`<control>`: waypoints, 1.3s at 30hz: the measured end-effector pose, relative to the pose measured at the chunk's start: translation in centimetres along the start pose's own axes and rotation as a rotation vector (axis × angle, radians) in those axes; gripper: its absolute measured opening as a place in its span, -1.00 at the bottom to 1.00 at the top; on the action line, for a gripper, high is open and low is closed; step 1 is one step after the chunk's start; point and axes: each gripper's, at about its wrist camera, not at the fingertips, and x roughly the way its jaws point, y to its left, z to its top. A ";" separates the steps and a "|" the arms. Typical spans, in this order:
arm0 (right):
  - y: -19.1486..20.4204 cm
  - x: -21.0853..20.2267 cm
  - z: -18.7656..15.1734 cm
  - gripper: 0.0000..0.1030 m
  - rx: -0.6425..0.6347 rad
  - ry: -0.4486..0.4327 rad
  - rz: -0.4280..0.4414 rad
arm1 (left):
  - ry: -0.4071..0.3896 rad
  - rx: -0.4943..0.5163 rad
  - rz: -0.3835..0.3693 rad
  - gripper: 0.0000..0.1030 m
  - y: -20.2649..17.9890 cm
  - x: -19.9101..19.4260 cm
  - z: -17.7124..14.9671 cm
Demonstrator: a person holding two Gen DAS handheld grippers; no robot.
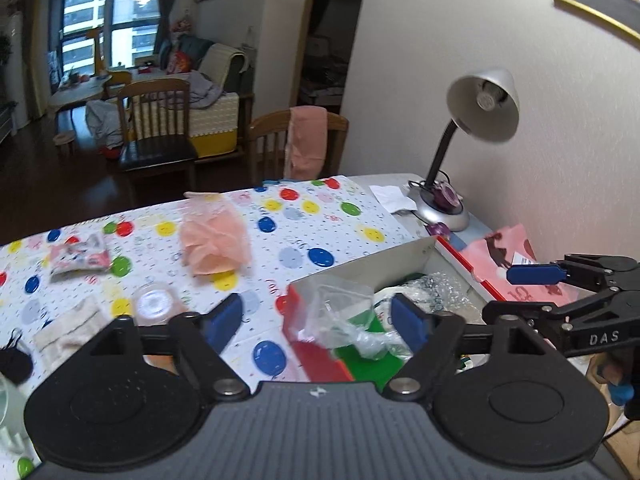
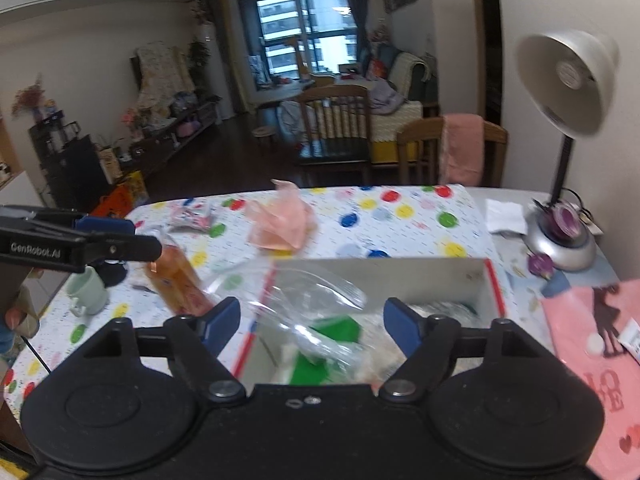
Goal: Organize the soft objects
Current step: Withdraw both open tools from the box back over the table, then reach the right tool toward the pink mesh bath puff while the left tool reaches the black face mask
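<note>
An open cardboard box (image 1: 380,256) (image 2: 380,280) with red edges stands on the dotted tablecloth. A crumpled clear plastic bag (image 1: 344,312) (image 2: 308,308) lies over its left rim, above something green (image 2: 336,328) and bubble wrap (image 1: 436,288). My left gripper (image 1: 316,316) (image 2: 120,236) is open over the box's left corner, its pads clear of the bag. My right gripper (image 2: 312,320) (image 1: 520,292) is open above the box with nothing gripped. A pink cloth (image 1: 214,240) (image 2: 280,220), a small patterned packet (image 1: 80,258) (image 2: 192,214) and a beige cloth (image 1: 68,328) lie on the table.
A silver desk lamp (image 1: 440,208) (image 2: 560,248) stands at the far right by the wall, with a white paper (image 1: 390,196) beside it. A pink printed bag (image 2: 592,336) lies right of the box. A green mug (image 2: 86,292) and an orange packet (image 2: 176,276) sit at the left. A chair (image 1: 306,140) holds a pink towel.
</note>
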 end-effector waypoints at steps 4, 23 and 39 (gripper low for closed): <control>2.0 0.8 1.2 0.65 -0.019 -0.003 0.030 | -0.020 -0.049 0.012 0.68 2.7 -2.1 -0.3; 11.2 8.1 6.9 0.96 -0.059 0.033 0.060 | -0.105 -0.221 0.146 1.00 18.8 -7.3 -1.1; 12.2 19.8 12.2 0.98 0.002 0.149 -0.038 | -0.057 -0.336 0.206 1.00 34.1 -7.8 -2.7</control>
